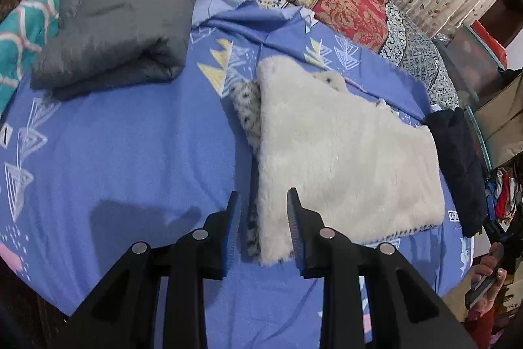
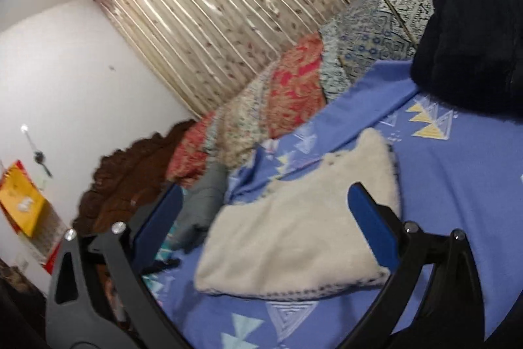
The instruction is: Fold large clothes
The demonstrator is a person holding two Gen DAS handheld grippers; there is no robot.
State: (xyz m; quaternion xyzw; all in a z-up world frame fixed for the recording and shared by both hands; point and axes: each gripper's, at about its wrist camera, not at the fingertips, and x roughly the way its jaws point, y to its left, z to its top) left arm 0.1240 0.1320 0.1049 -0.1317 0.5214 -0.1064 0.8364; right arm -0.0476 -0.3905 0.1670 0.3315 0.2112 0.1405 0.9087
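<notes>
With my right tongs [image 2: 264, 211] spread wide and empty above the folded white fleece garment [image 2: 294, 244] on the bed [image 2: 457, 185], and my left tongs [image 1: 263, 218] part-open, gripping nothing, over its near edge, I'd square the edges before lifting.
</notes>
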